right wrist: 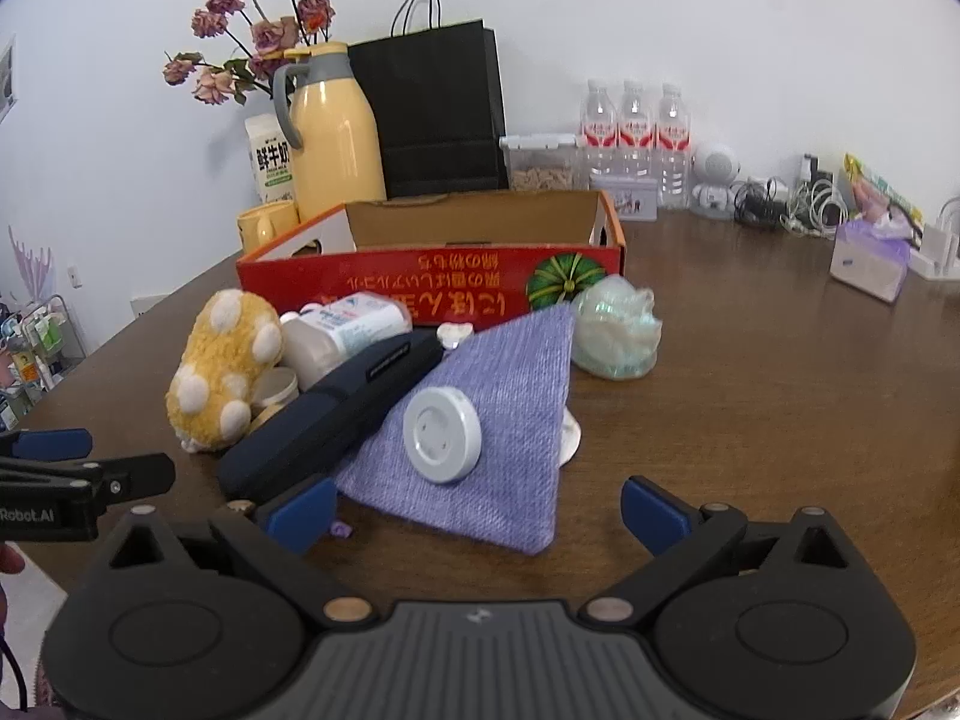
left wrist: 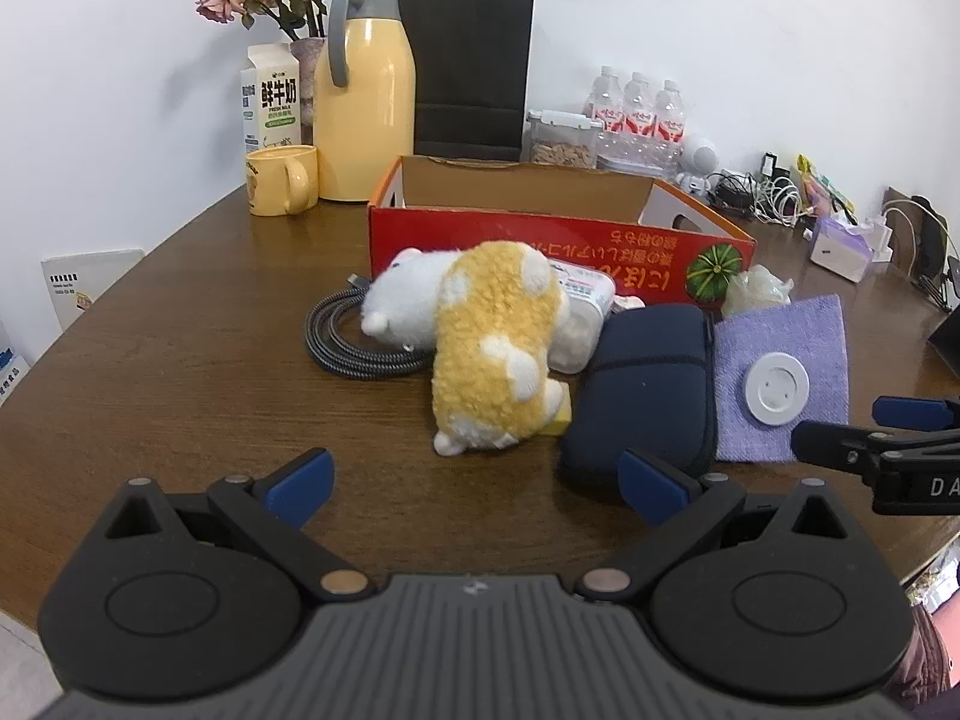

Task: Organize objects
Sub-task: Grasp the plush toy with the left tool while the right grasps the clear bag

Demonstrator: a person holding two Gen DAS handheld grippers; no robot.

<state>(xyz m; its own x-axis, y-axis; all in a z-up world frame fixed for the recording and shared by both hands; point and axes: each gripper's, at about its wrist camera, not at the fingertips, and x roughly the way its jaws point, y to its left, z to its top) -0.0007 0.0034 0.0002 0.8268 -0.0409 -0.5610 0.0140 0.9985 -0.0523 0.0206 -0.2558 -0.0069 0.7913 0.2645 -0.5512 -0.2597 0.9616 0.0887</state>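
Note:
A clutter of objects lies on the brown table in front of an empty red cardboard box [left wrist: 540,234] [right wrist: 432,276]. A yellow-and-white plush [left wrist: 498,354] [right wrist: 222,366] leans on a white plush [left wrist: 408,300], beside a coiled cable [left wrist: 342,330] and a white bottle [right wrist: 342,330]. A navy pouch [left wrist: 648,390] [right wrist: 336,414] lies beside a purple cloth [left wrist: 786,360] [right wrist: 498,420] that carries a white round disc [left wrist: 777,387] [right wrist: 441,435]. A pale green crumpled bag [right wrist: 618,330] sits by the box. My left gripper [left wrist: 474,486] stands open just short of the plush. My right gripper [right wrist: 474,510] is open before the cloth.
At the back stand a yellow jug [left wrist: 366,90], a yellow mug [left wrist: 279,180], a milk carton [left wrist: 270,96], a black paper bag [left wrist: 468,72], a snack container [left wrist: 561,138] and three water bottles [left wrist: 636,108]. Chargers and a tissue box [right wrist: 870,264] crowd the far right. The table edge curves at left.

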